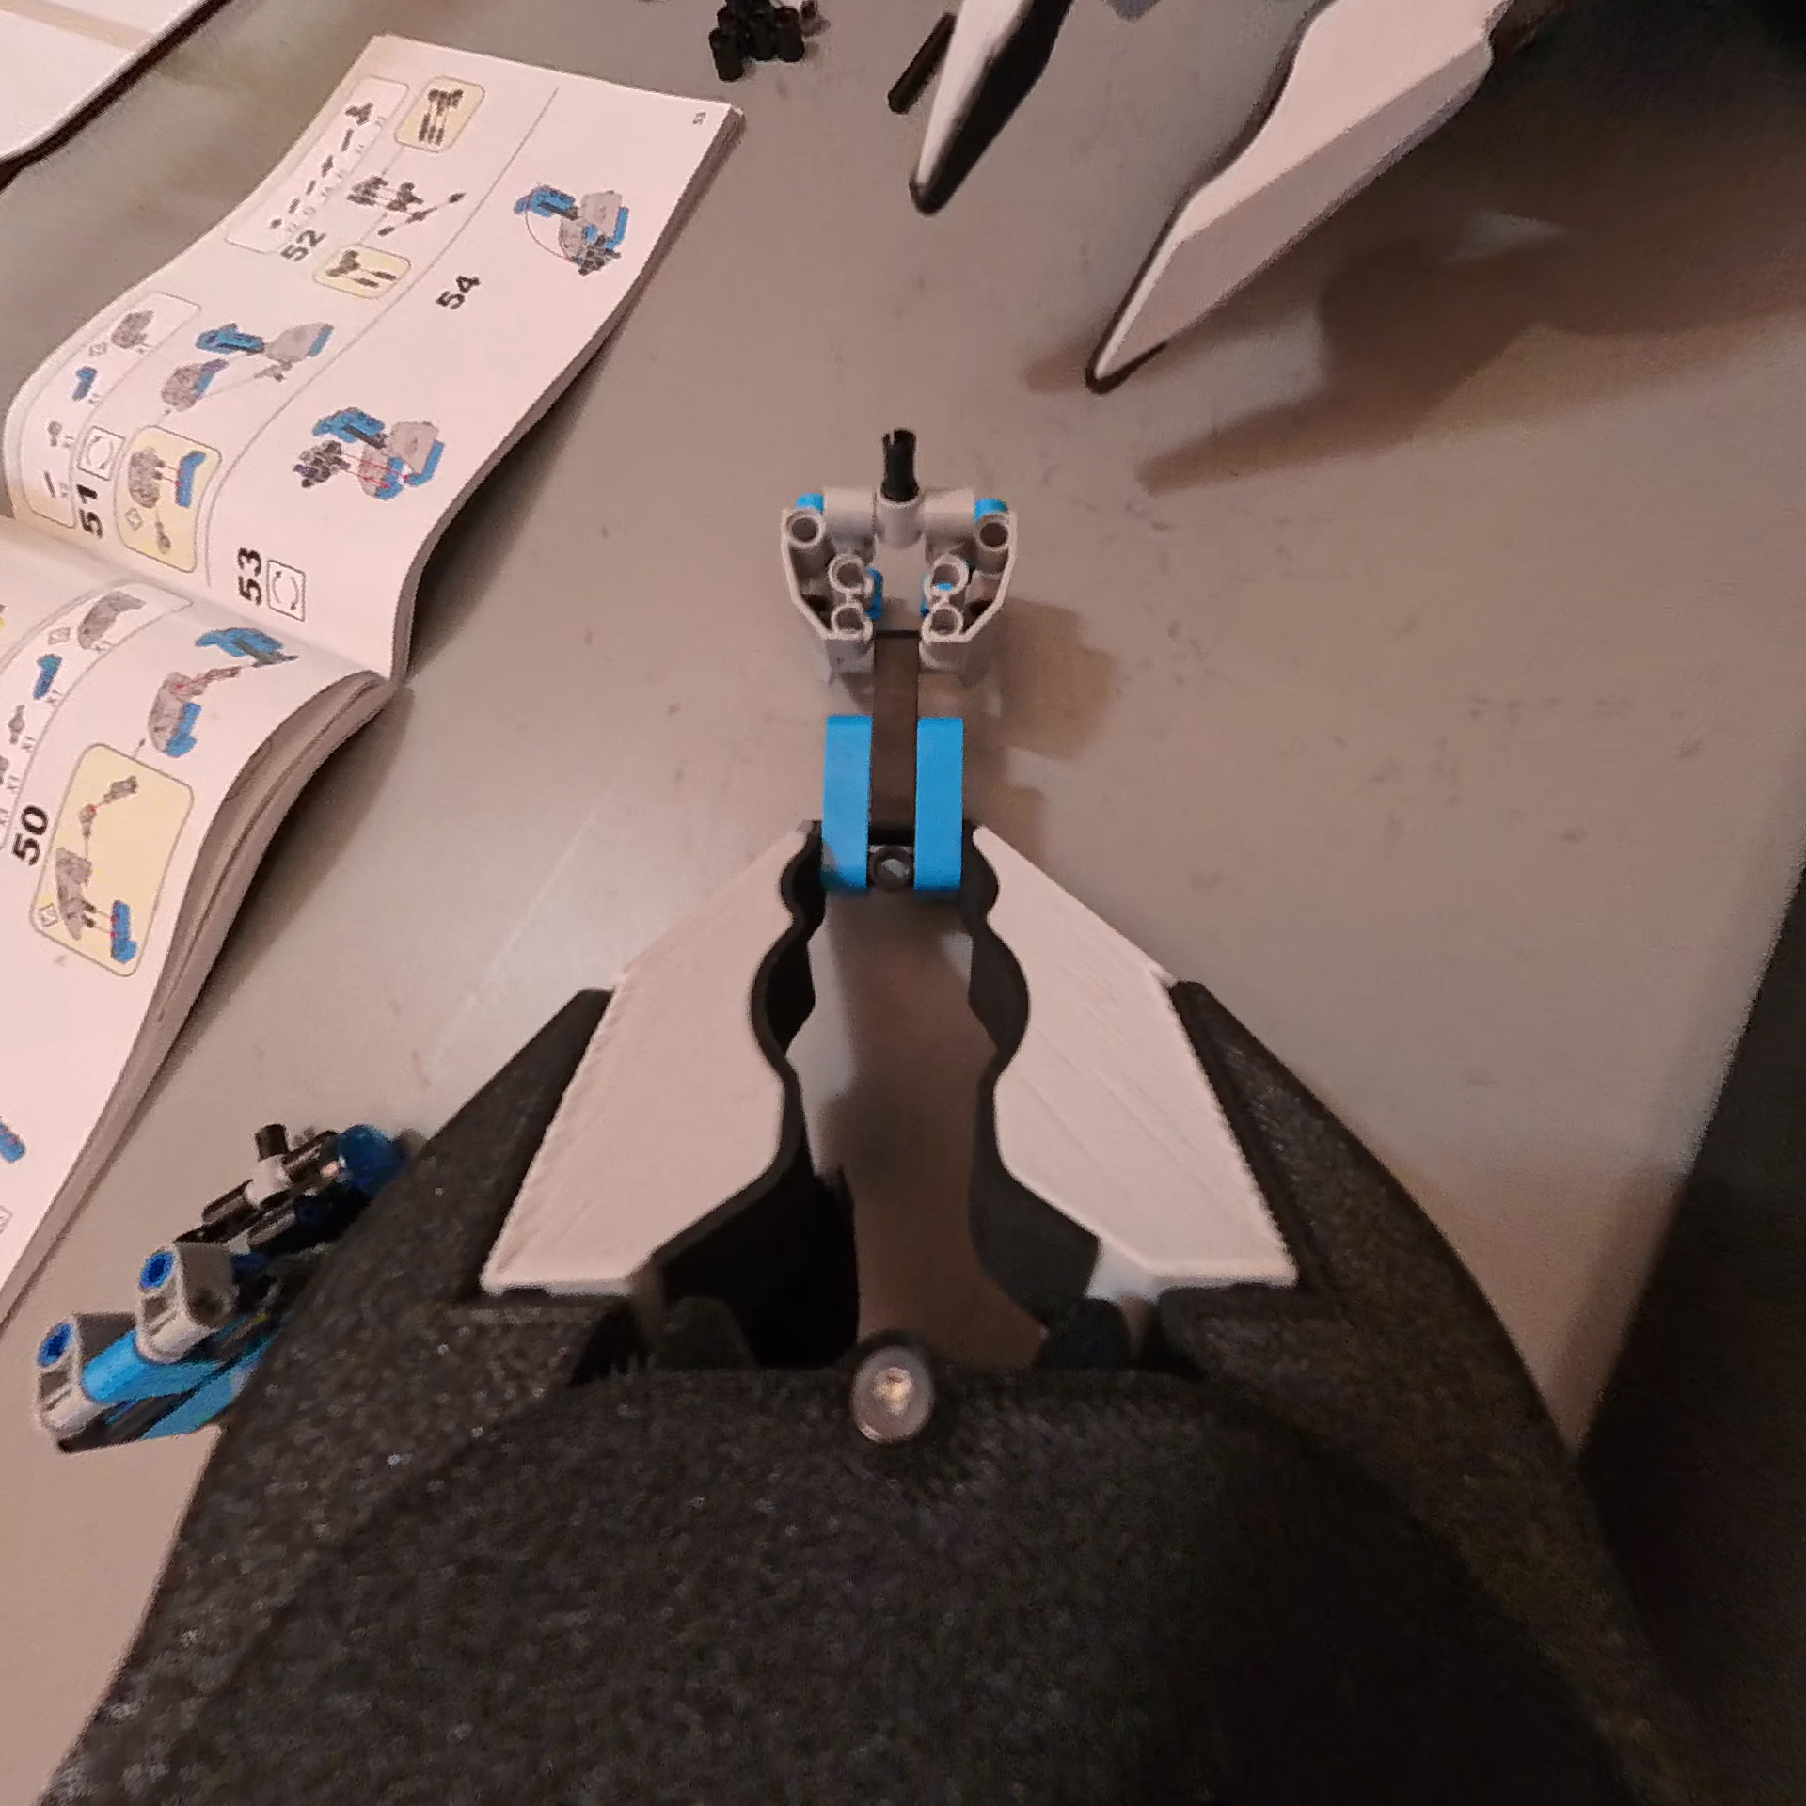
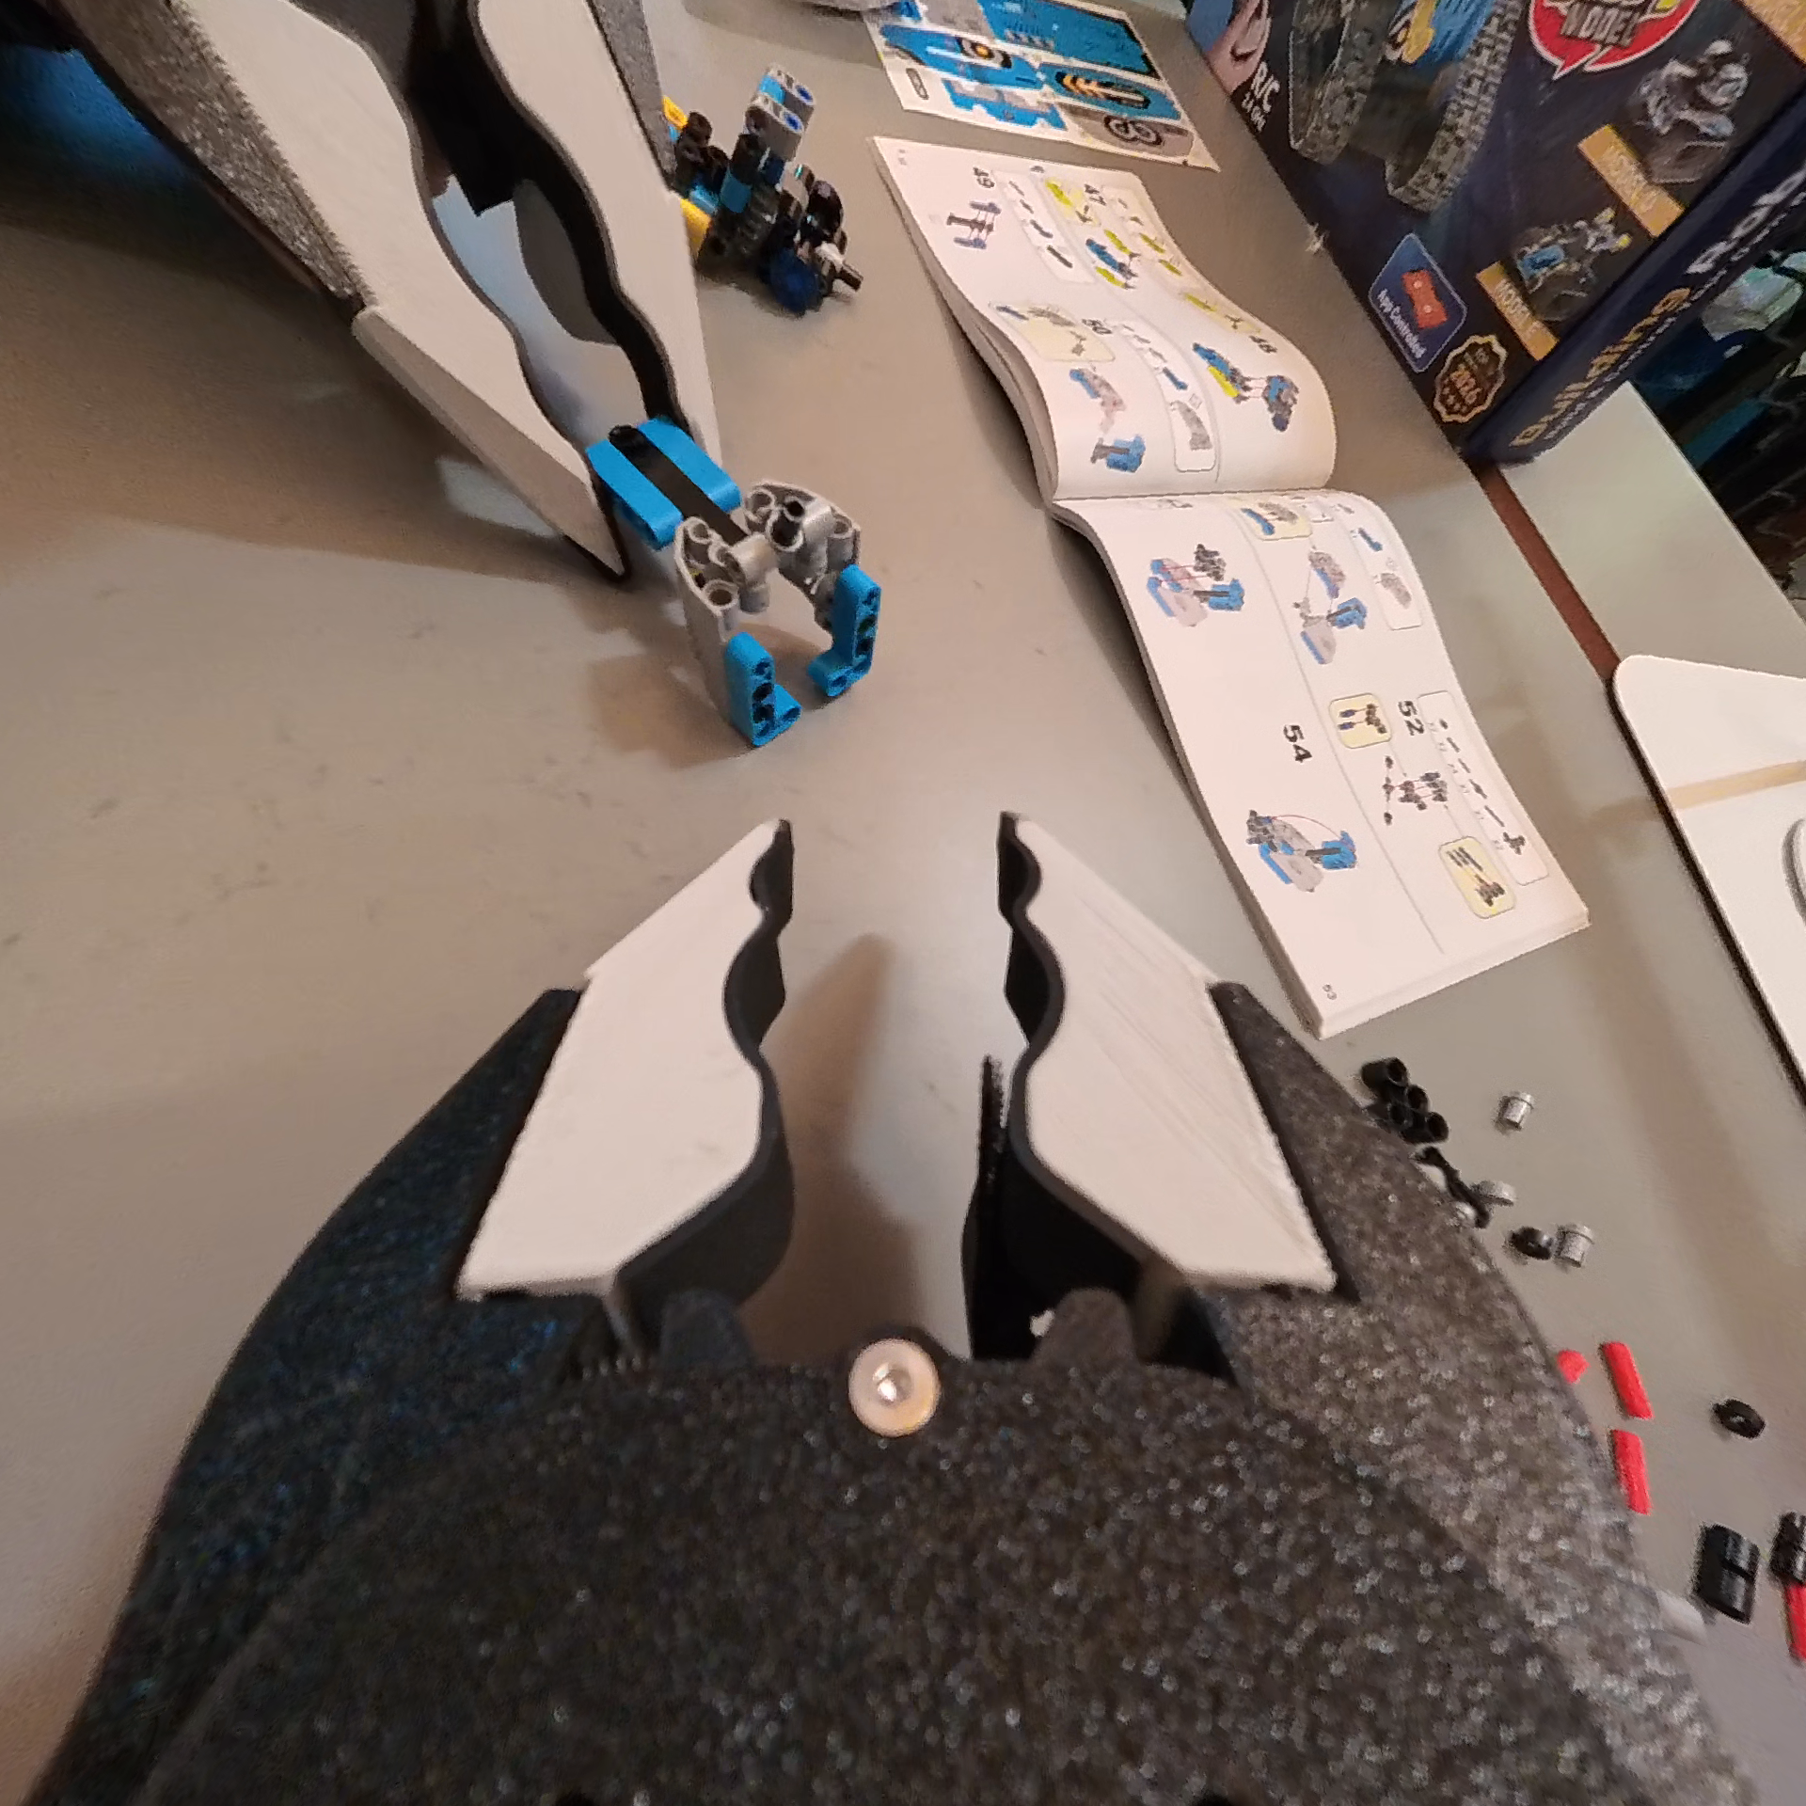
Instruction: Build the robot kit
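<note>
left claw (image 1: 891, 860) clamped on blue end of small brick model (image 1: 894, 625), model standing on table (image 1: 1368, 684) | right claw (image 2: 891, 840) agape, empty, near model | open booklet (image 2: 1270, 625) right

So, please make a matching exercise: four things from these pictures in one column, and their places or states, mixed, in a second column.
Things:
1. blue and grey brick assembly
2. open white instruction booklet
3. small red plastic pins
4. right gripper

Places or states:
A. lies on the table beside the right gripper's body
B. jaws apart, holding nothing
C. clamped at its blue end by the left gripper
D. lies flat, pages up, near the dark printed box

Pairs: 1-C, 2-D, 3-A, 4-B
</note>
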A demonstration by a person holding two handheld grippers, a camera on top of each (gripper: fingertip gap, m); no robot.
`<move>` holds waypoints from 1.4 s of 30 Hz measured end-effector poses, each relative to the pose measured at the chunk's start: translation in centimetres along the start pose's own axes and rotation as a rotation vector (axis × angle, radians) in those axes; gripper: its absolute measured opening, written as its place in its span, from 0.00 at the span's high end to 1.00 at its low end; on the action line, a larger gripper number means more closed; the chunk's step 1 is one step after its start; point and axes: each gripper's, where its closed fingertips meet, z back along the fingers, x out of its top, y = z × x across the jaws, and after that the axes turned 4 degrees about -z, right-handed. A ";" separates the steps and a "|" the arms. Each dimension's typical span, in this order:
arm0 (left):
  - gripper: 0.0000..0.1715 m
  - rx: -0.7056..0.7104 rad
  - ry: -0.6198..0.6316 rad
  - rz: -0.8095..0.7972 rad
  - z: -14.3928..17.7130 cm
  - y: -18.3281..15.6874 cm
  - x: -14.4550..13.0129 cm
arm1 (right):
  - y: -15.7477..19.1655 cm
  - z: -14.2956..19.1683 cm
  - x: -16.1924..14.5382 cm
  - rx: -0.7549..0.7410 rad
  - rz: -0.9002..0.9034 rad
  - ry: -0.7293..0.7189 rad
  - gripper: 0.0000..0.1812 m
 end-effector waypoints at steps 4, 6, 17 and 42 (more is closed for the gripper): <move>0.84 -0.011 -0.005 0.027 -0.1 0.0 0.0 | 0.0 -0.2 -0.3 0.000 0.006 0.011 0.77; 0.84 -0.019 -0.005 0.038 -0.1 0.0 0.0 | -0.1 -0.1 -0.2 0.001 -0.005 0.007 0.77; 0.84 -0.071 -0.078 0.098 0.0 -0.1 1.7 | 0.1 -0.2 -0.2 -0.002 0.013 0.011 0.77; 0.85 0.390 -0.426 -0.775 3.7 -3.5 8.7 | 5.7 5.0 7.6 0.903 -0.719 -0.370 0.61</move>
